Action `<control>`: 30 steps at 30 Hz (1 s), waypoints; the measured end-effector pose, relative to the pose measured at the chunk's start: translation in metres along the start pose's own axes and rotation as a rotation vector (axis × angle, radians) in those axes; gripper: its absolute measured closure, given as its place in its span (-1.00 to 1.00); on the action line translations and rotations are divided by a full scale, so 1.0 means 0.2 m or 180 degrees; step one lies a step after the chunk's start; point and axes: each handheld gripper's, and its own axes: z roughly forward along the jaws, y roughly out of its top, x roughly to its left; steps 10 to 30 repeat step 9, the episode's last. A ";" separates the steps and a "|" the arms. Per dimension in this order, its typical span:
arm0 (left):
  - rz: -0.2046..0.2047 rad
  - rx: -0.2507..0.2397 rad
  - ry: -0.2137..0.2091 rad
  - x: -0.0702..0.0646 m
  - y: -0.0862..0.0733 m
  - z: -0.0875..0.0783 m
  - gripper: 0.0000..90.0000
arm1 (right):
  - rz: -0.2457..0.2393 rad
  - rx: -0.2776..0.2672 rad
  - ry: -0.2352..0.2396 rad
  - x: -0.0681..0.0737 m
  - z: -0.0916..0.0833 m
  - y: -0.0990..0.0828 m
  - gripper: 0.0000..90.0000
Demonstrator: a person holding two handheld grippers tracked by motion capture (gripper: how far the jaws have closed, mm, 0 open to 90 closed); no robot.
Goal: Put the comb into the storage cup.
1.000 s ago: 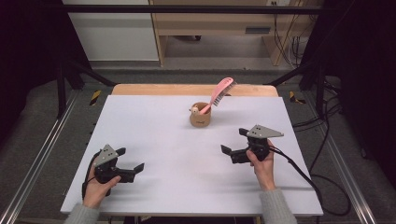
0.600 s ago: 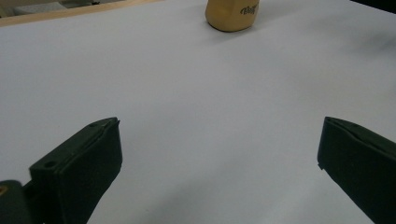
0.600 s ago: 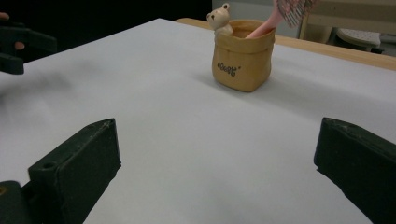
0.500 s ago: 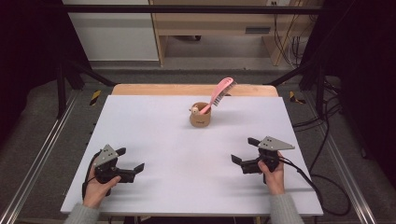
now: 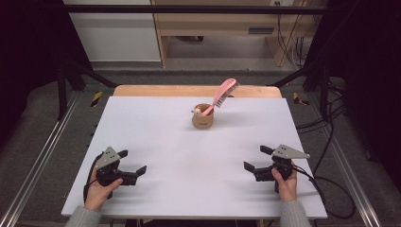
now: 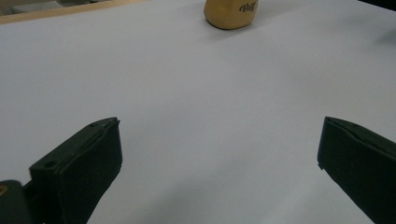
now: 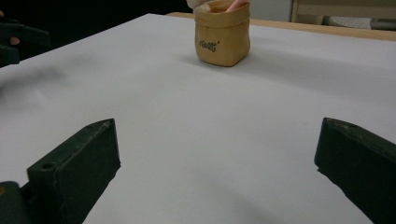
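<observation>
Both my grippers rest wide open, holding nothing, on the white table (image 5: 189, 156): left gripper (image 5: 132, 163), right gripper (image 5: 255, 158). Small tan pouch-like cup (image 5: 202, 118) with pink brush (image 5: 222, 94) stands well ahead, table's far middle.

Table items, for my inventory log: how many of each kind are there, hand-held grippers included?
Hand-held grippers: 2 (left, right)
Tan pouch: 1
Pink brush: 1
Small pale thing at the pouch's rim: 1, too small to identify
Total: 5
</observation>
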 end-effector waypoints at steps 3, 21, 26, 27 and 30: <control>0.0008 0.0002 -0.0004 0.00 0.00 0.00 -1.00 | -0.0010 0.0021 -0.0006 0.00 0.00 0.00 -0.99; 0.0013 0.0012 -0.0001 0.00 0.00 0.01 -1.00 | -0.0013 0.0022 -0.0005 0.00 0.00 0.00 -0.99; 0.0013 0.0012 -0.0001 0.00 0.00 0.01 -1.00 | -0.0013 0.0022 -0.0005 0.00 0.00 0.00 -0.99; 0.0013 0.0012 -0.0001 0.00 0.00 0.01 -1.00 | -0.0013 0.0022 -0.0005 0.00 0.00 0.00 -0.99; 0.0013 0.0012 -0.0001 0.00 0.00 0.01 -1.00 | -0.0013 0.0022 -0.0005 0.00 0.00 0.00 -0.99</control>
